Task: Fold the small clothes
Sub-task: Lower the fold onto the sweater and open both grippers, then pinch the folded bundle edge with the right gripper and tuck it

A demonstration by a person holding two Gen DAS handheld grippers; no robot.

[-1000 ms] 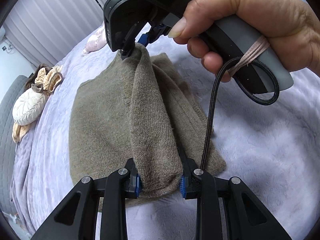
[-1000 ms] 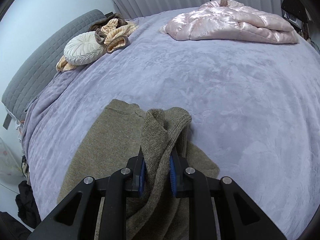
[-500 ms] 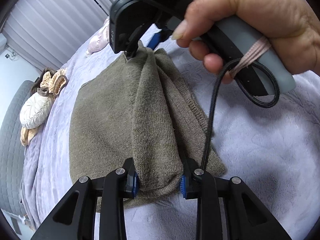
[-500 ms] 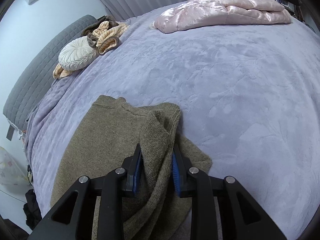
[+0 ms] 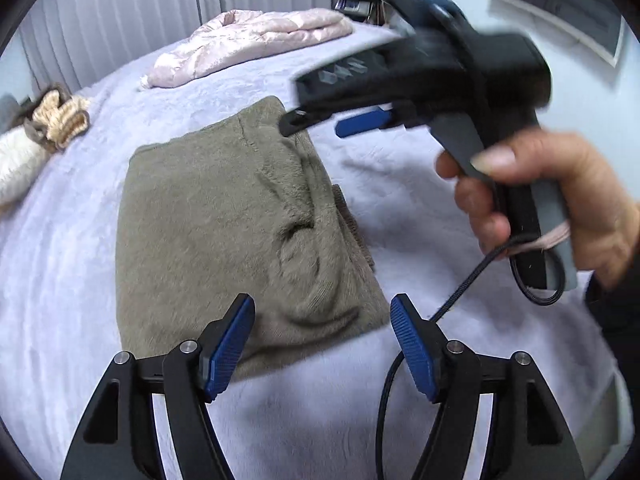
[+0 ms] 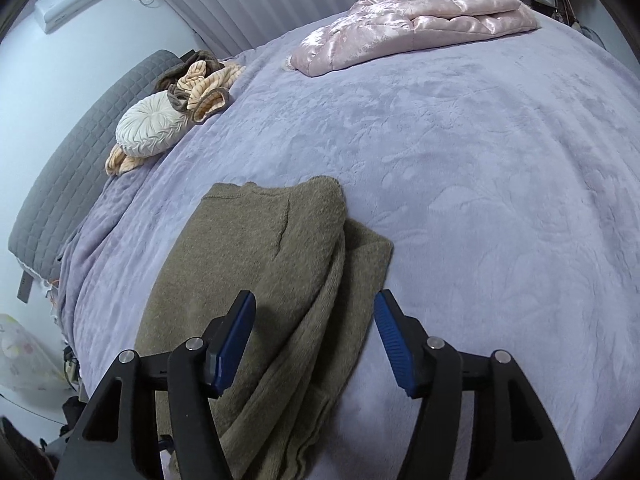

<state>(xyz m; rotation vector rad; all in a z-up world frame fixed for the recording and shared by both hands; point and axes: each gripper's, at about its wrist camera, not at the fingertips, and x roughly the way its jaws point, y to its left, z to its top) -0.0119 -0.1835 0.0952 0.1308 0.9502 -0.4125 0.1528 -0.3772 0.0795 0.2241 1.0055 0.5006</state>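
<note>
An olive-brown knit sweater (image 5: 224,220) lies on the lavender bed cover, its right side folded over the body, with a lower layer's edge showing at the right. It also shows in the right wrist view (image 6: 272,264). My left gripper (image 5: 322,340) is open and empty, just above the sweater's near edge. My right gripper (image 6: 314,340) is open and empty over the folded part. In the left wrist view the right gripper (image 5: 320,124) is blurred, hand-held, at the sweater's far right corner.
A folded pink quilted jacket (image 6: 416,20) lies at the far side of the bed (image 6: 480,200). A white round cushion (image 6: 154,124) and tan striped clothes (image 6: 204,84) sit at the far left by the grey headboard (image 6: 68,160). A black cable (image 5: 460,296) hangs from the right gripper.
Both grippers held the sweater's raised fold; both have opened and let it go. The fold now lies flat on the sweater, and both grippers have pulled back.
</note>
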